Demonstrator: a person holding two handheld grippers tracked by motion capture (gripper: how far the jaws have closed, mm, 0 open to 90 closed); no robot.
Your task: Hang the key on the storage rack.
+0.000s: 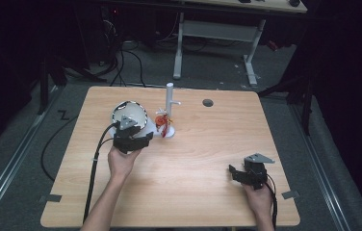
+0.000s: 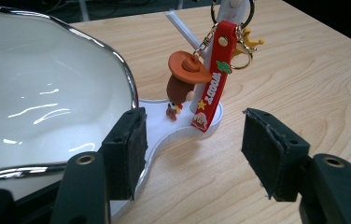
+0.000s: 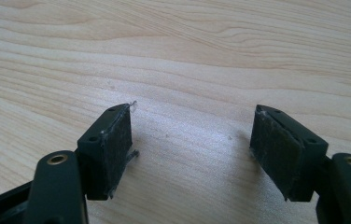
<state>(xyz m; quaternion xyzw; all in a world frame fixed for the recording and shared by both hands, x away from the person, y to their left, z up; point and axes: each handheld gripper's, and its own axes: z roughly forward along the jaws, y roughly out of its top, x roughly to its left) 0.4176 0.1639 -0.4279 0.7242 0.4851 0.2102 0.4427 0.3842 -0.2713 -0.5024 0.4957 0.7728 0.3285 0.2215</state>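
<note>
Red Woody keychain (image 2: 212, 84) hangs on white stand (image 1: 170, 108) beside glossy bowl (image 2: 38, 93); wooden surface (image 1: 193, 154), dark room; both hand-held grippers, left (image 2: 190, 140) and right (image 3: 192, 140), released.

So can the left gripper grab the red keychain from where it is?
Probably yes. The left gripper is open and the red keychain hangs on the white stand just ahead, with bare table between. The bowl sits off to one side.
</note>
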